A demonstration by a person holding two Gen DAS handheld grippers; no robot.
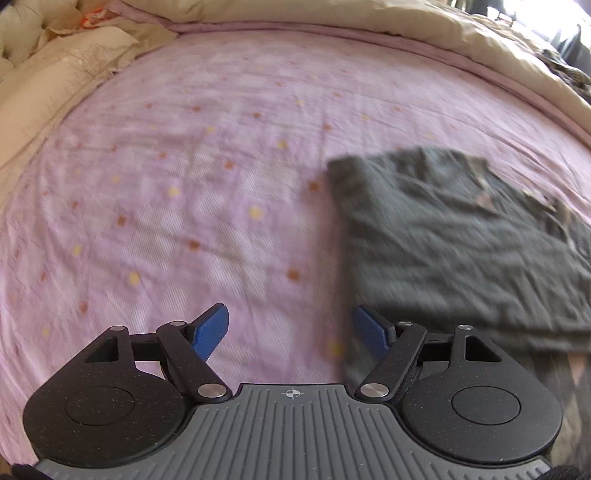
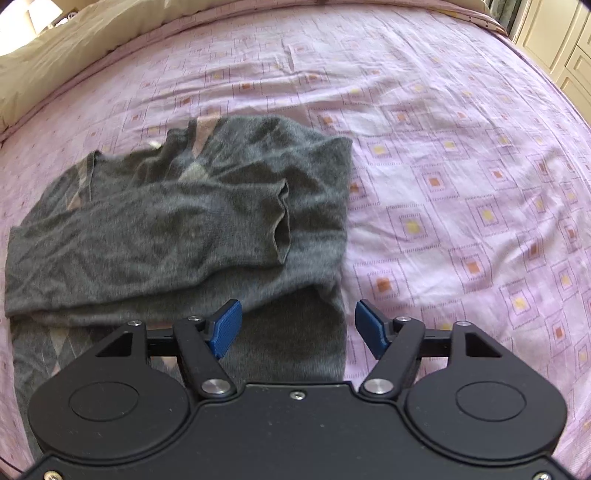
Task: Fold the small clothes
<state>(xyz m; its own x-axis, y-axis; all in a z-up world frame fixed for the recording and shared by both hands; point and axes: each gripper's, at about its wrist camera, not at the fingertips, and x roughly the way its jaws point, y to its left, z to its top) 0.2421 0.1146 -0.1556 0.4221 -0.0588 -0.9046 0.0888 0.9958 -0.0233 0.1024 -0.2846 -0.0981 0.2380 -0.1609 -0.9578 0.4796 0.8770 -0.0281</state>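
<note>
A grey sweater [image 2: 177,229] lies partly folded on the pink patterned bedsheet [image 2: 461,166], one sleeve [image 2: 207,218] laid across its body; the right gripper [image 2: 298,326] hovers over its near hem, fingers spread and empty. The left gripper [image 1: 290,332], likewise released, hangs above bare sheet beside the sweater's edge, apparently clear of it; that view is blurred.

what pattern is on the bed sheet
Lilac with small squares, yellow or orange centres; clearest in the right wrist view.

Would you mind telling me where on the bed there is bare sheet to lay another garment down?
Bare pink sheet spreads right of the grey sweater, toward the cabinets. More bare sheet lies on the sweater's other side, reaching the pillows. The beige duvet crowds the far edge. Both the left tool and the right tool are open, holding nothing.
</note>
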